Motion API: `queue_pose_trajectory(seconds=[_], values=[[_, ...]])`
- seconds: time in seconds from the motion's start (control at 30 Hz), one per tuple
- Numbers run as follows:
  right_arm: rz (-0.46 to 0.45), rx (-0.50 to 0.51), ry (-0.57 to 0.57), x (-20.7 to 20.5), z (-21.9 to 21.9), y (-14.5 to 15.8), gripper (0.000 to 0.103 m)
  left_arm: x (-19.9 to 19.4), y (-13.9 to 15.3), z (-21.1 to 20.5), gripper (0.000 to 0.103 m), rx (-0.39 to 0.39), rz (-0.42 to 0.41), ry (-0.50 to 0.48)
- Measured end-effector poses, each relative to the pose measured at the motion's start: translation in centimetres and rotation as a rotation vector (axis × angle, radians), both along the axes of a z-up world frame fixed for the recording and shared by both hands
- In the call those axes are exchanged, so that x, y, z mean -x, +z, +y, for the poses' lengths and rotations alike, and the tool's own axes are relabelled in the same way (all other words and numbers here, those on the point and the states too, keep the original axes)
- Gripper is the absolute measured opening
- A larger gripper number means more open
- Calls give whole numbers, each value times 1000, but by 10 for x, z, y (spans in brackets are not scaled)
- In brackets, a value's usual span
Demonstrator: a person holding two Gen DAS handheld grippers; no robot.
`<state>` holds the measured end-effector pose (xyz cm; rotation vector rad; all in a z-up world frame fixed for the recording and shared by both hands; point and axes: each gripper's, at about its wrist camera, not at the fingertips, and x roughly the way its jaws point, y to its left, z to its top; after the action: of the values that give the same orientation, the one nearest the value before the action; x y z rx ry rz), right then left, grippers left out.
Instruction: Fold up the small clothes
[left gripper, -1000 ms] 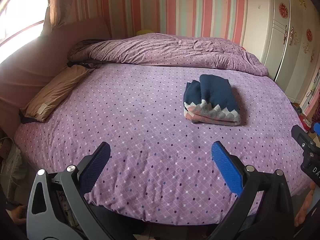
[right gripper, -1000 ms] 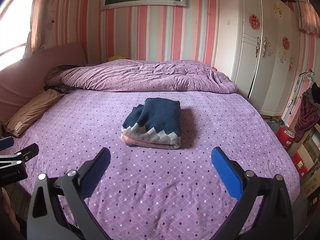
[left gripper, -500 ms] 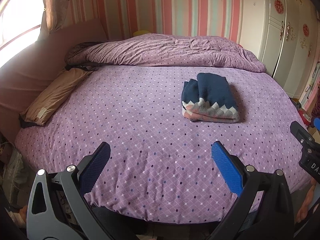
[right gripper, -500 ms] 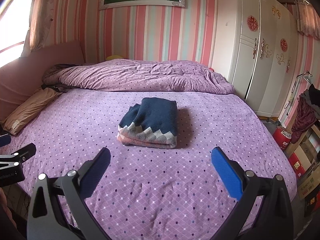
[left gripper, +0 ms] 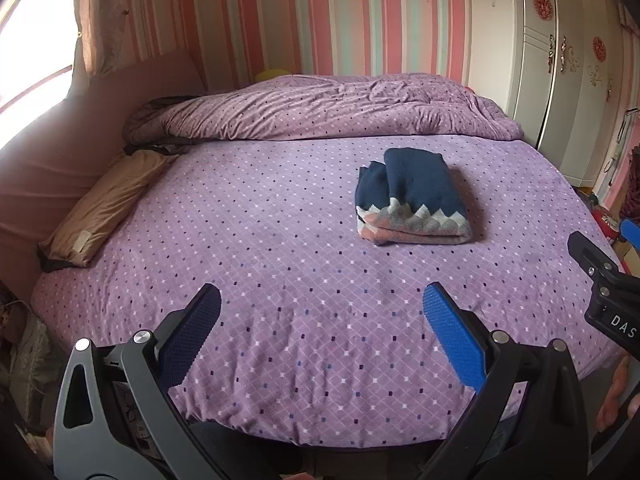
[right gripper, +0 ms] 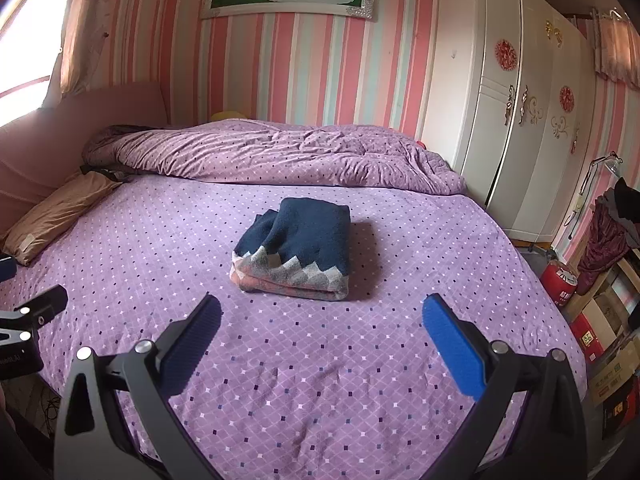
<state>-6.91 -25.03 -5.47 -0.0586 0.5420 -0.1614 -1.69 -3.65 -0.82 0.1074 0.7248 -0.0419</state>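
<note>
A folded navy sweater with a grey and pink zigzag hem point(left gripper: 412, 198) lies on the purple dotted bed point(left gripper: 280, 240), right of the middle. It also shows in the right wrist view point(right gripper: 296, 250) near the middle of the bed point(right gripper: 320, 360). My left gripper point(left gripper: 322, 340) is open and empty, held over the bed's near edge, well short of the sweater. My right gripper point(right gripper: 320, 344) is open and empty, also over the near part of the bed, just short of the sweater. The right gripper's body shows at the right edge of the left wrist view point(left gripper: 604, 284).
A bunched purple duvet point(right gripper: 272, 156) lies along the far side of the bed. A tan pillow point(left gripper: 104, 208) lies at the left by the pink headboard point(left gripper: 52, 152). A white wardrobe point(right gripper: 520, 120) stands at the right, with a red canister point(right gripper: 560, 280) and boxes point(right gripper: 604, 340) on the floor.
Both grippers have drawn back and tilted upward a little; more of the wall and picture shows. The sweater has not moved. Both stay open.
</note>
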Motion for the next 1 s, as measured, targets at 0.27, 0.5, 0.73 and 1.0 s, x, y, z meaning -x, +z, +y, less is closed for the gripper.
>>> queue_pose_trajectory(seconds=[0.27, 0.5, 0.73, 1.0], values=[[-2, 1, -2, 0, -1, 0, 101, -2, 0, 1, 100, 7, 10, 3], [-3, 13, -9, 1, 0, -1, 101, -5, 1, -1, 100, 1, 1, -7], [-5, 17, -19, 2, 0, 0, 101, -12, 5, 1, 100, 9, -5, -4], [-9, 27, -26, 0, 3, 3, 101, -14, 8, 1, 100, 10, -10, -7]])
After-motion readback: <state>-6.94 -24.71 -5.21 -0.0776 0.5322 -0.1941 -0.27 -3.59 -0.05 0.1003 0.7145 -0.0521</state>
